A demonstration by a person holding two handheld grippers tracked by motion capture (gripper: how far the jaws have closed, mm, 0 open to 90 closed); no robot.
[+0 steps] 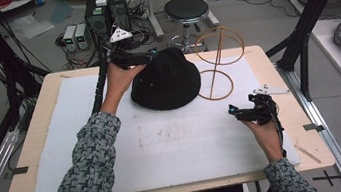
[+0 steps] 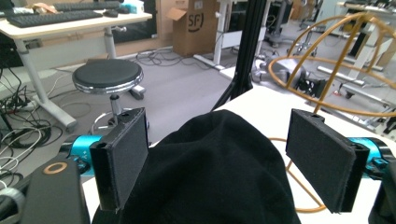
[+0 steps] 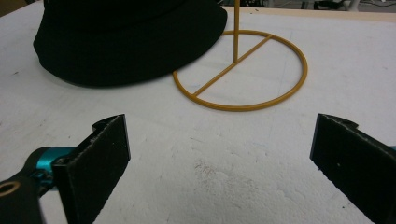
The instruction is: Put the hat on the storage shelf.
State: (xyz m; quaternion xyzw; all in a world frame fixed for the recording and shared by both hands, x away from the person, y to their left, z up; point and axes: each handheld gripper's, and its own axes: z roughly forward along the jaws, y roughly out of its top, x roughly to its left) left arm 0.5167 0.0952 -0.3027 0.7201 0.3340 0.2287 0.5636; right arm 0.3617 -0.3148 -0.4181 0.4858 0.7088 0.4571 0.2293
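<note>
Black padded jaws of the left gripper (image 2: 219, 158) are spread wide around the crown of the black hat (image 1: 166, 79), not yet closed. That hat lies just beside the wire hat stand (image 1: 215, 64), its brim over the base ring. A grasp is judged under way; closing is called for next. Near the stand, the right gripper (image 3: 219, 163) is held open, empty.

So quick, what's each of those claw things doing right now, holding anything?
Left gripper: open, jaws either side of the black hat, not clamped on it.
Right gripper: open, holding nothing, above the white mat.
</note>
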